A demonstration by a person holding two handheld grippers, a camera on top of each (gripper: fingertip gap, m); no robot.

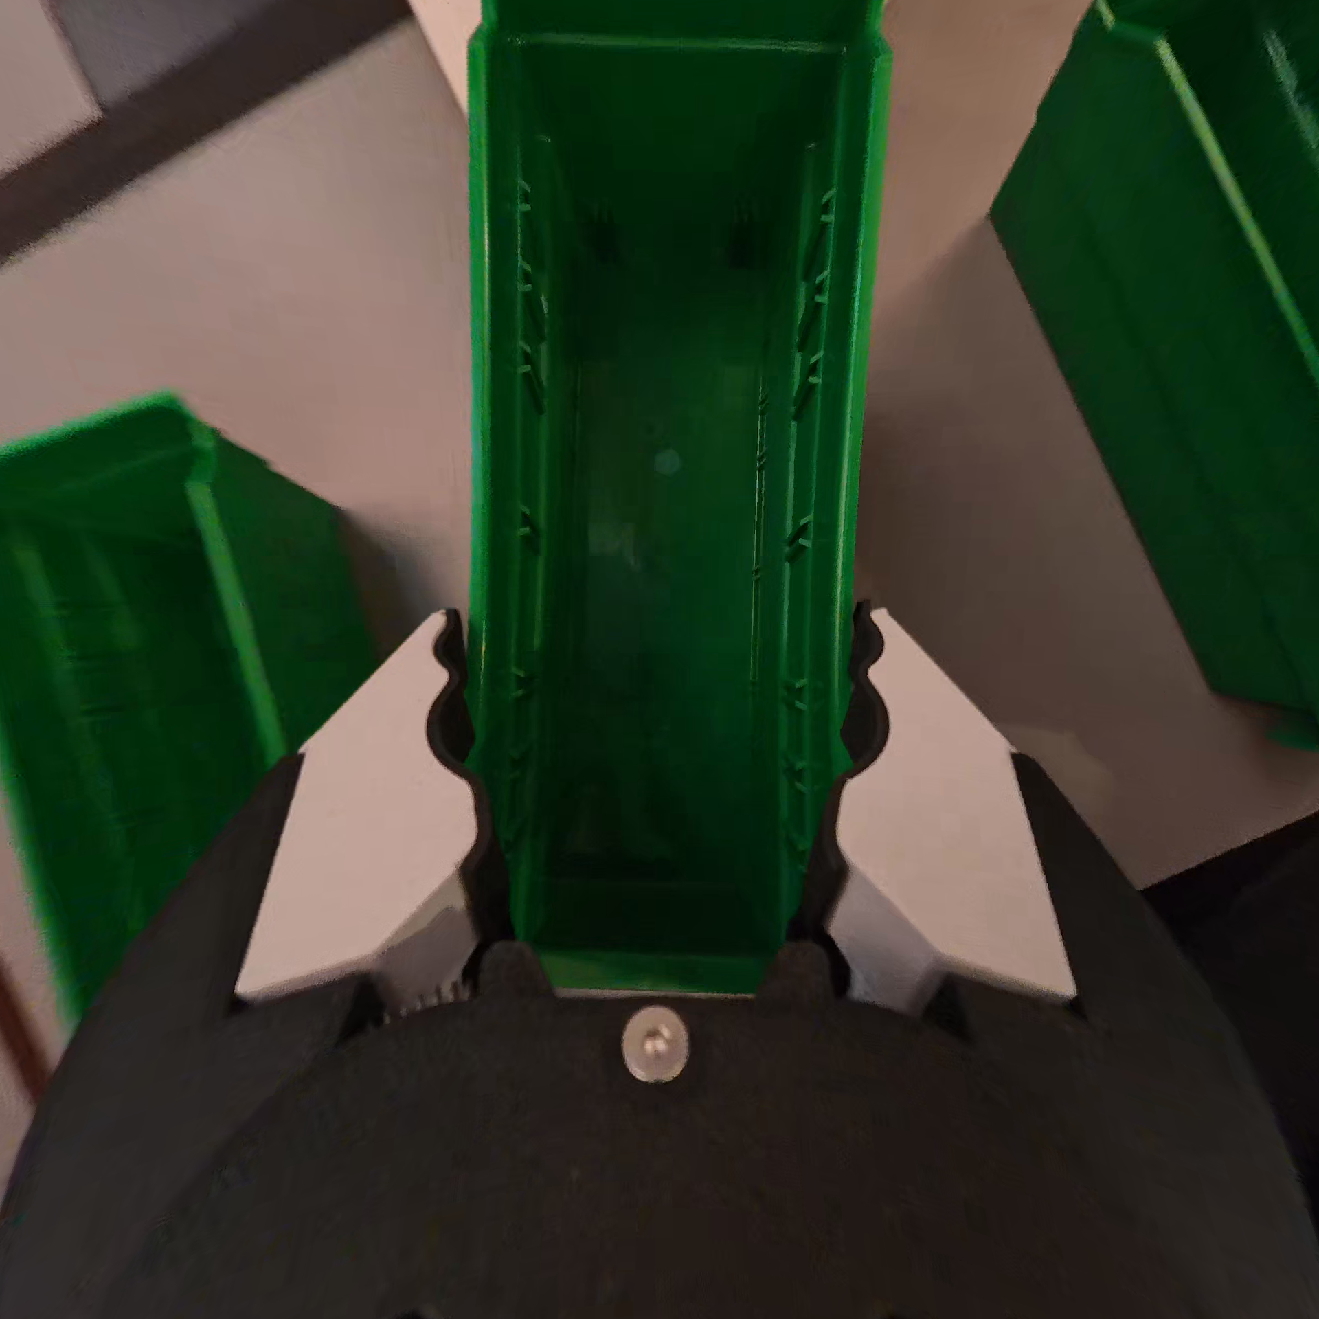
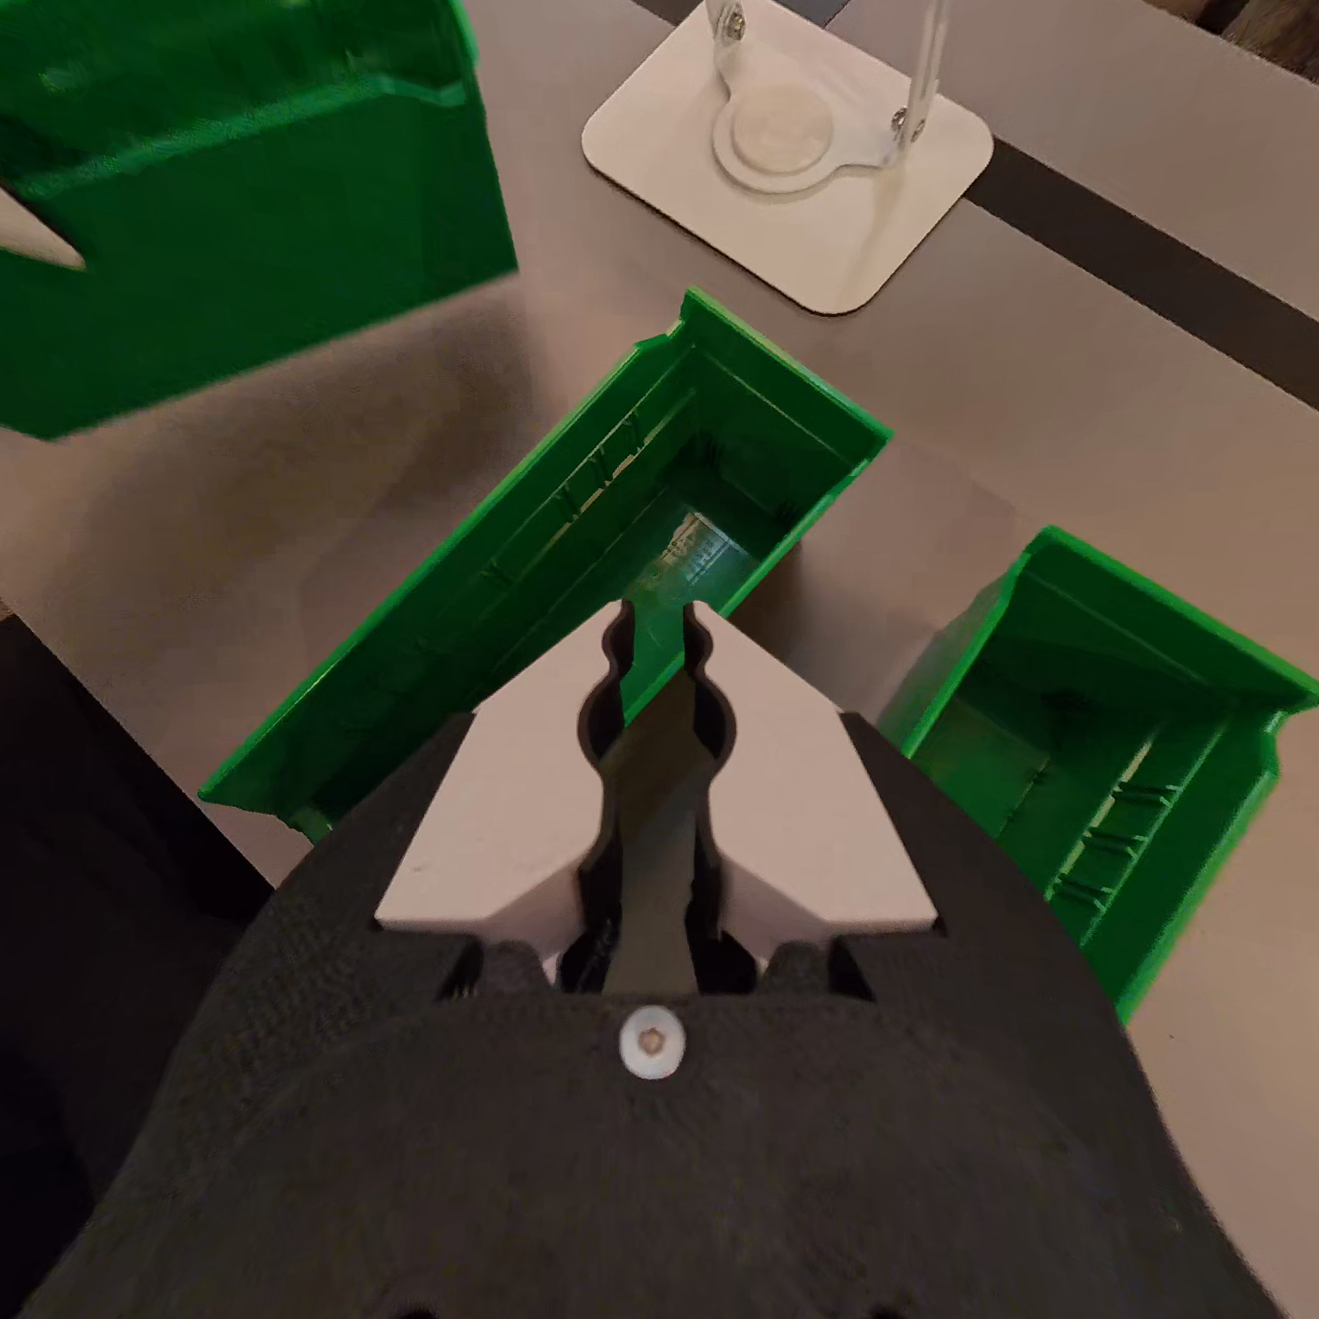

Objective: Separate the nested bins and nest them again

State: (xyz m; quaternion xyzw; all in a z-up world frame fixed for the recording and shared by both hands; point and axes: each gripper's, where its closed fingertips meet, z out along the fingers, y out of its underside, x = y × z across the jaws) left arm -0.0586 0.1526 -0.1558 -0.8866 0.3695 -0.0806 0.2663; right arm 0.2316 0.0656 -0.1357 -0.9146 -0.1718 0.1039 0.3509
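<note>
My left gripper (image 1: 657, 614) is shut on a green bin (image 1: 664, 357), with one finger on each outer side wall near its near end. The bin's open top faces the camera and it is held above the table. The same bin shows blurred at the top left of the right wrist view (image 2: 250, 235). My right gripper (image 2: 655, 607) has its jaws almost together astride the right side wall of a long green bin (image 2: 542, 542) that lies on the table. A third green bin (image 2: 1113, 785) stands on the table to its right, apart from it.
A white stand base (image 2: 785, 178) with a clear bracket sits behind the long bin. The grey table (image 2: 357, 464) has a dark strip (image 2: 1142, 235) at the back right and an edge at the lower left. Two bins show blurred beside the held one (image 1: 143, 642) (image 1: 1178, 357).
</note>
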